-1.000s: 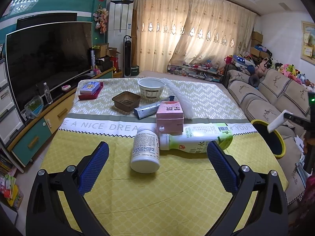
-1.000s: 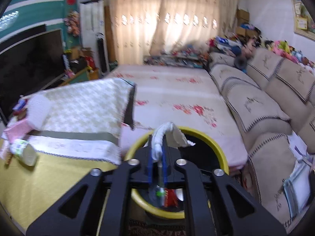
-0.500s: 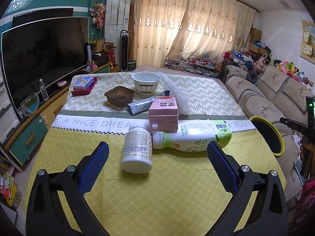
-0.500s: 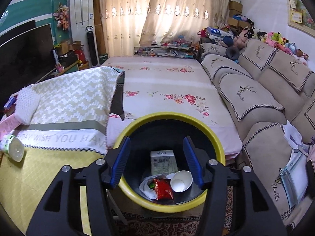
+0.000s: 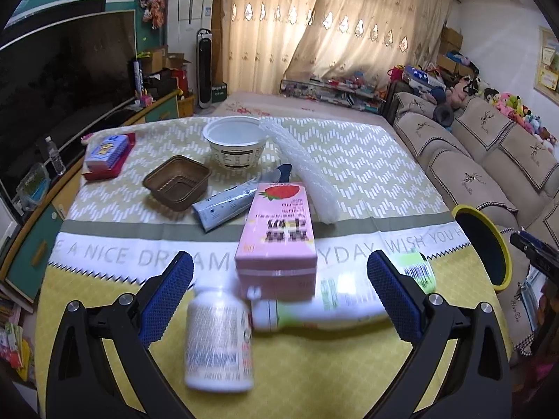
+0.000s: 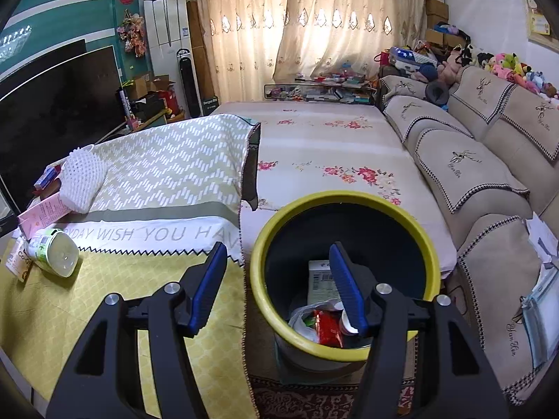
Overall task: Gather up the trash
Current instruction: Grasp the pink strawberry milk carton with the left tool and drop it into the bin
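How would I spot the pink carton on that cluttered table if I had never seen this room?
Start at the table with the yellow and white cloth, and find the grey words printed across it. The pink carton lies flat on that lettering, between a silver tube behind it and a green-labelled bottle in front. It alone is pink, with a strawberry printed at its far end.

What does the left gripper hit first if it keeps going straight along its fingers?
Probably the pink strawberry carton, lying centred between the open fingers of the left gripper. The white bottle and the green-label bottle lie nearer but lower; depth is unclear, so one could be met first.
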Motion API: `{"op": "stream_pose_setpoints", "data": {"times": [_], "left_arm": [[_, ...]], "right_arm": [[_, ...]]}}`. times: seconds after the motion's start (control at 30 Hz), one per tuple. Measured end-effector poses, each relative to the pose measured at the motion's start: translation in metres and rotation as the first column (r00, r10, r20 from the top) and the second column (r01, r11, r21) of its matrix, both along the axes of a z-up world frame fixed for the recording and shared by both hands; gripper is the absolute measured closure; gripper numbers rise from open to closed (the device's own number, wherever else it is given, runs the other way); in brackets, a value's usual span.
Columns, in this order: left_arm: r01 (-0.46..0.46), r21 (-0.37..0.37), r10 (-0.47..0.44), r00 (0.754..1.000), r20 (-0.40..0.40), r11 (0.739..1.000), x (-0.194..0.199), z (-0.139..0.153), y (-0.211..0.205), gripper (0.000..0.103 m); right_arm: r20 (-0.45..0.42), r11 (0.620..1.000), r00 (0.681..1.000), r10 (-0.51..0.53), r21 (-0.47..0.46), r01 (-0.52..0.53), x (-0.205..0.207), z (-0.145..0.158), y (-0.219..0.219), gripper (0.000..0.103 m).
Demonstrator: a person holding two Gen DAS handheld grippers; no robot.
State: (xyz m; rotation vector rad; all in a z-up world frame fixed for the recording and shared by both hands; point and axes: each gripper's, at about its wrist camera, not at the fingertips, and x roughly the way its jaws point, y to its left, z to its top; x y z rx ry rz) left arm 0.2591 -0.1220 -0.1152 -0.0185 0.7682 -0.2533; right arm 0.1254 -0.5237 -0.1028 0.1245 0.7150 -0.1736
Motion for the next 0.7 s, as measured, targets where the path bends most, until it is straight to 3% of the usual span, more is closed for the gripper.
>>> {"op": "stream_pose_setpoints", "data": {"times": [0.17, 0.3, 0.5, 0.57, 0.63, 0.7], "left_arm": [[-0.029, -0.017, 0.028, 0.998, -0.056, 0.999, 0.023, -0.012, 0.002, 0.006], [-0.031, -0.01, 0.03, 0.997, -0.074, 0.999, 0.031, -0.02, 0.0, 0.014], [-0.035, 0.002, 0.035, 0.996, -0.081, 0.999, 0.035, -0.024, -0.003, 0.033], [-0.032, 0.0, 0.032, 0.995, -0.091, 0.999, 0.036, -0.026, -0.003, 0.047], [-0.024, -0.011, 0.022, 0.995, -0.098, 1.0, 0.036, -0.027, -0.003, 0.054], [-0.021, -0.012, 0.02, 0.996, -0.088, 1.0, 0.034, -0.025, -0.004, 0.054]], "right_arm": [[-0.005, 1.0, 1.0, 0.014, 0.015, -0.014, 0.002, -0.004, 0.002, 0.045], [-0.005, 1.0, 1.0, 0.02, 0.021, -0.02, 0.004, -0.005, 0.004, 0.045], [-0.014, 0.999, 1.0, 0.024, 0.034, -0.024, 0.005, -0.01, 0.002, 0.045], [-0.017, 0.999, 0.999, 0.027, 0.037, -0.027, 0.005, -0.011, 0.002, 0.045], [-0.017, 0.999, 0.999, 0.03, 0.038, -0.029, 0.005, -0.012, 0.003, 0.045], [-0.015, 0.999, 0.999, 0.029, 0.04, -0.029, 0.004, -0.012, 0.002, 0.045]]}}
